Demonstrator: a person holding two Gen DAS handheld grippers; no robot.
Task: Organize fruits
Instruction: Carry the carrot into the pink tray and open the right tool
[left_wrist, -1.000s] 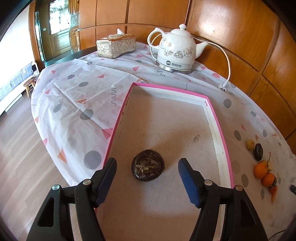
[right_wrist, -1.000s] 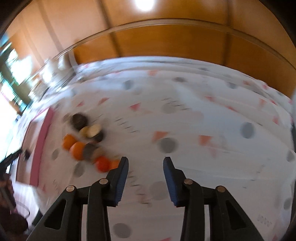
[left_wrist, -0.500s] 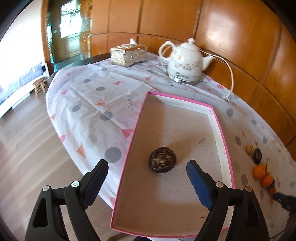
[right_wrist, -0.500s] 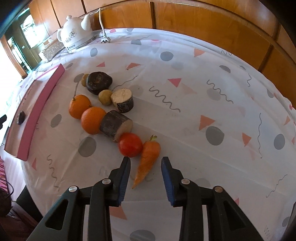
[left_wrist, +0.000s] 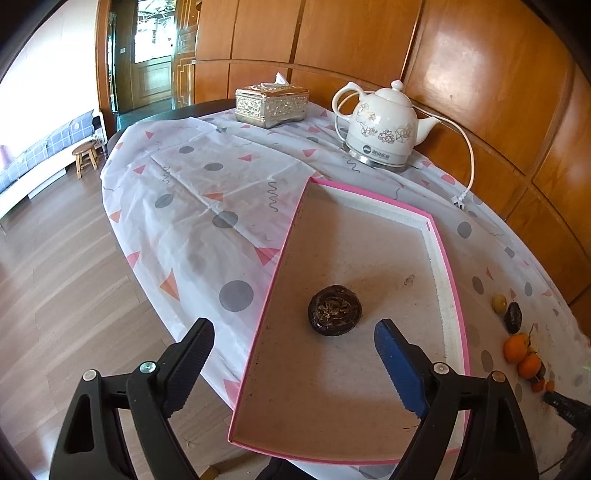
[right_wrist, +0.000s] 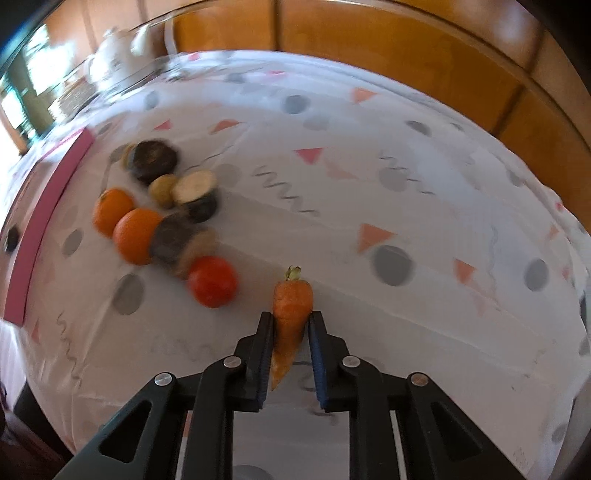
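Carrot (right_wrist: 291, 314) sits pinched near its thick end in my right claw (right_wrist: 288, 332), just above the tabletop (right_wrist: 406, 184); tapered, it may slip out. My left claw (left_wrist: 291, 347) is opening, empty, over the tray (left_wrist: 448, 295).

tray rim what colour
Pink, on the tray; clearest in the left wrist view.

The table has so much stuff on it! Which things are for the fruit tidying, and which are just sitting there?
For the job: carrot clamped in the right gripper; tomato; oranges; pink tray with one dark fruit inside; open left gripper.

Just sitting there: kettle, tissue box, tablecloth.
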